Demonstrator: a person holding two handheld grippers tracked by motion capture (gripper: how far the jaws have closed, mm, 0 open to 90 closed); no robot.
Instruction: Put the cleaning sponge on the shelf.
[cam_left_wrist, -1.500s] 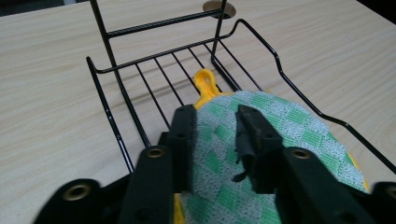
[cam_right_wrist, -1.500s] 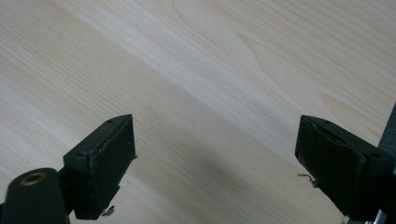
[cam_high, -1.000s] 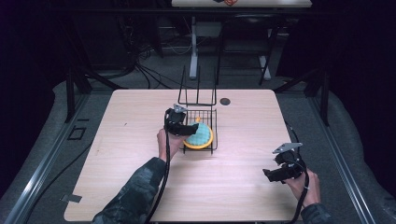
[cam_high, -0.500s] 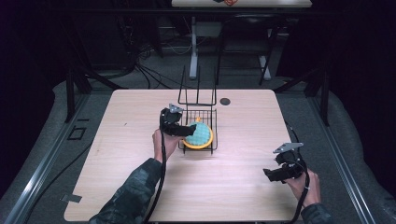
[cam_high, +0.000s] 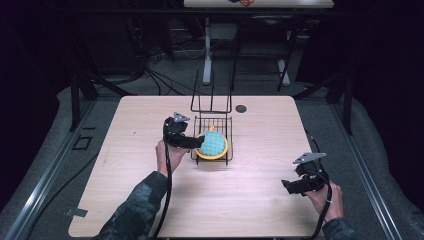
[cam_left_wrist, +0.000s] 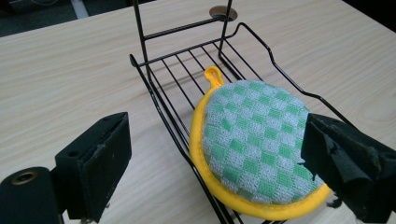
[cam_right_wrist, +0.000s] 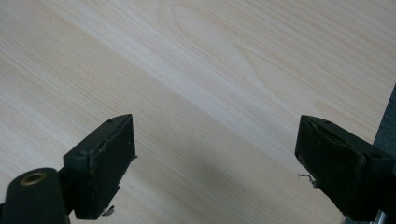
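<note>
Left gripper view shows the left gripper (cam_left_wrist: 215, 154) with its jaws spread wide, having just been opening; they straddle the near edge of the round green-checked pot holder (cam_left_wrist: 254, 149) without pressing on it. That yellow-rimmed pad lies in the black wire rack (cam_left_wrist: 154, 93) at mid-table, its loop pointing far. Right gripper (cam_right_wrist: 215, 163) hangs released over bare wooden table (cam_right_wrist: 210, 60) at the near right corner, holding nothing. No writing can be read.
</note>
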